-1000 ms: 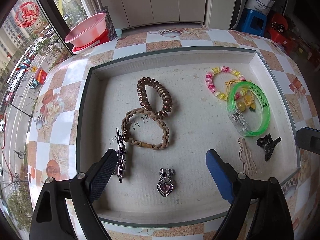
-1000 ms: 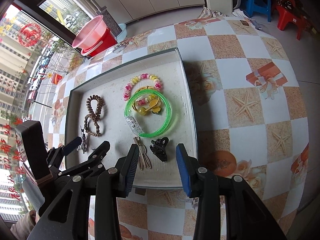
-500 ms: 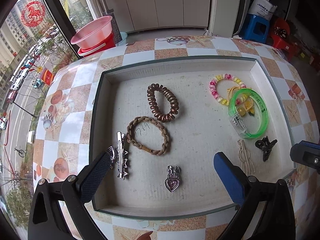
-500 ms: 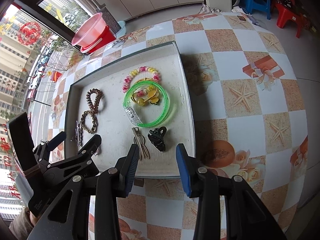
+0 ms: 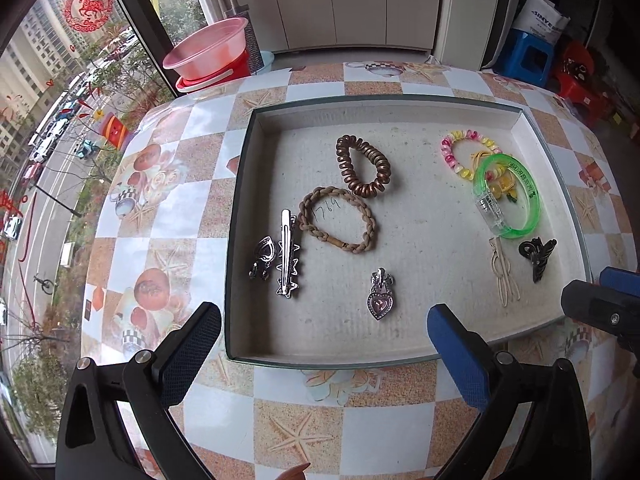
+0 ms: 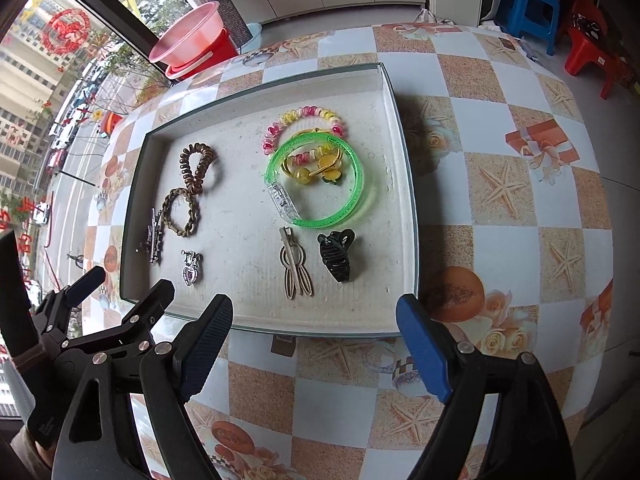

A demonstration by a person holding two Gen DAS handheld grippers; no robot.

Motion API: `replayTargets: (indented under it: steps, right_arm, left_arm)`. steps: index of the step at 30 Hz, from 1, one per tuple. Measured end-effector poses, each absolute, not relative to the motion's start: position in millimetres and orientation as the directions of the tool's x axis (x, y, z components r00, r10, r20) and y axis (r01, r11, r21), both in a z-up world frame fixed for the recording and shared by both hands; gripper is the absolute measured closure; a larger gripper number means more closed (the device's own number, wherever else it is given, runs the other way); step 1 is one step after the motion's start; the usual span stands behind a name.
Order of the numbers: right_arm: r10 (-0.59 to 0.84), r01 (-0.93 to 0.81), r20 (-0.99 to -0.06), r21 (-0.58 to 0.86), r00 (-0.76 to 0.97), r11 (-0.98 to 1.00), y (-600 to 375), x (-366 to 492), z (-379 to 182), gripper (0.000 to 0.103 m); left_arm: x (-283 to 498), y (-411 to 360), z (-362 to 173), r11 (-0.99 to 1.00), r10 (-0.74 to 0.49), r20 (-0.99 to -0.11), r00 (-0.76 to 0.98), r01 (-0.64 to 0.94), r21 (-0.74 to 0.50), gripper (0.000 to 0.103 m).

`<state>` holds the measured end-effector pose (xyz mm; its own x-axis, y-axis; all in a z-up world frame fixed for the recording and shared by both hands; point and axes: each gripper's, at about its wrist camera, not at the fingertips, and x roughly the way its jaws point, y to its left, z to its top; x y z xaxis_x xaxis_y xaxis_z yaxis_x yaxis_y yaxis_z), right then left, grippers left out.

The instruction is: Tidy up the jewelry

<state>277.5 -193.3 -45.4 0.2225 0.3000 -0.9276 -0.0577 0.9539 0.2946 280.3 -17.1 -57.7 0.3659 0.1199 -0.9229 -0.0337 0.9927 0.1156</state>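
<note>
Inside tray (image 5: 240, 240), silver barrette (image 5: 286, 254) lies lengthwise, near-to-far.

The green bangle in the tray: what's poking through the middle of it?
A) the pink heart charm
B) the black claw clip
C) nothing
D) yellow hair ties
D: the yellow hair ties lie inside the ring of the green bangle, while the clip and charm sit apart from it.

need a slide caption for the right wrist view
Open right gripper hovers before a tray of hair ties, clips and a green bangle.
</note>
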Motion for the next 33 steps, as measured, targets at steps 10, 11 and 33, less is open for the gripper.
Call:
replayTargets:
  steps: [10, 11, 33]
  right_arm:
    - [0.303, -0.062, -0.925, 0.297, 0.231, 0.953, -186, 255, -44, 0.011]
    - [0.306, -0.055, -0.923, 0.302, 0.234, 0.952, -187, 253, -44, 0.011]
    - [0.251, -0.022, -0.929, 0.255, 0.271, 0.967, -181, 163, -35, 0.01]
  left_arm:
    - [248, -3, -48, 0.994, 0.11, -0.923, 0.369, -0.063, 0.093, 0.0]
    - [245, -1, -47, 0.994, 0.109, -0.923, 0.369, -0.065, 0.092, 0.0]
    - [155, 17, -22, 0.998, 0.004, -0.912, 0.41, -0.052, -0.019, 0.0]
